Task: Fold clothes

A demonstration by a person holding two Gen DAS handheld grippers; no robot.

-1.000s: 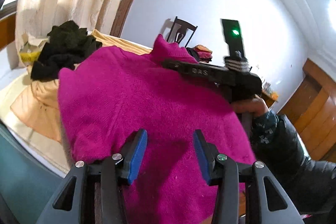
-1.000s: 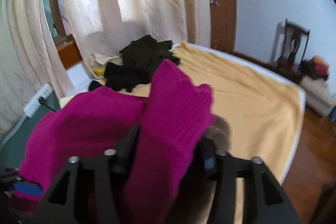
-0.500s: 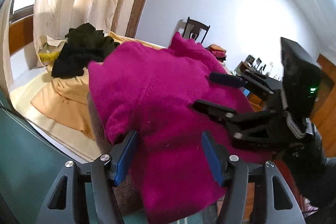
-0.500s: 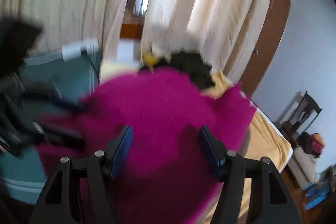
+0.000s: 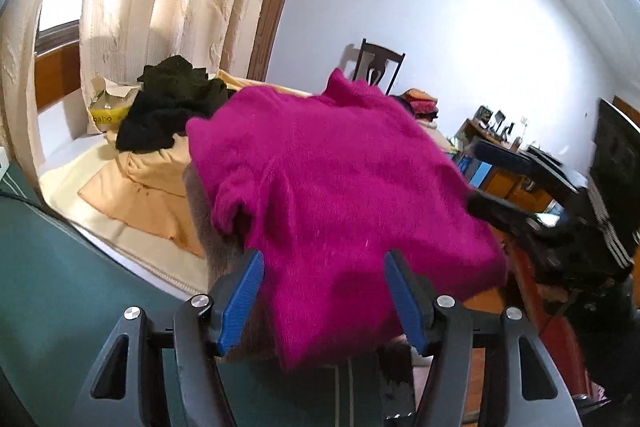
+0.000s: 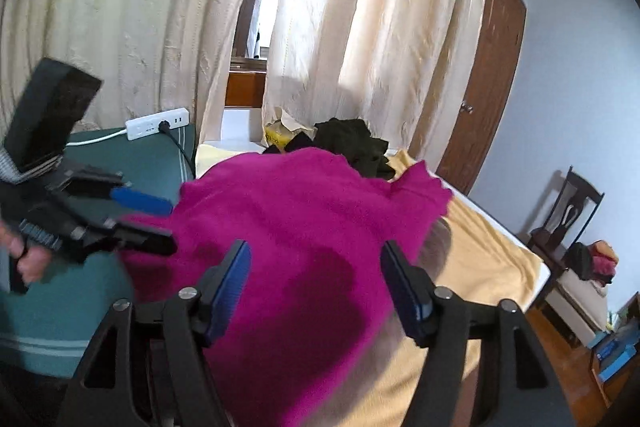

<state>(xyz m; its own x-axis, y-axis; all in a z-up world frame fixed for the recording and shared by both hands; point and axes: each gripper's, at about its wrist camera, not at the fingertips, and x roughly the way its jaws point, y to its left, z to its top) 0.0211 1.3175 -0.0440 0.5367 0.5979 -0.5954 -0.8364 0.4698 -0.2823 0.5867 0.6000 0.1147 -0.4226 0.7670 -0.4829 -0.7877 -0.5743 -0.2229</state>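
The magenta sweater (image 5: 340, 163) lies spread over the near corner of the bed (image 6: 492, 259), its hem draping off the bed's near edge toward you and its neck end pointing away toward the far side (so its long axis runs from you across the mattress). One folded sleeve bunches at its left side in the left wrist view.

Your left gripper (image 5: 324, 291) is wide open, blue pads either side of the hem and holding nothing; whether a pad brushes the knit you cannot tell. Your right gripper (image 6: 316, 279) is equally wide open above the sweater's near end, gripping nothing.

Beyond the sweater, a black garment pile (image 5: 168, 107) sits toward the bed's far corner by the cream curtains (image 6: 360, 27), with a yellow packet (image 5: 106, 117) beside it. A dark wooden chair (image 5: 378, 67) stands against the wall.
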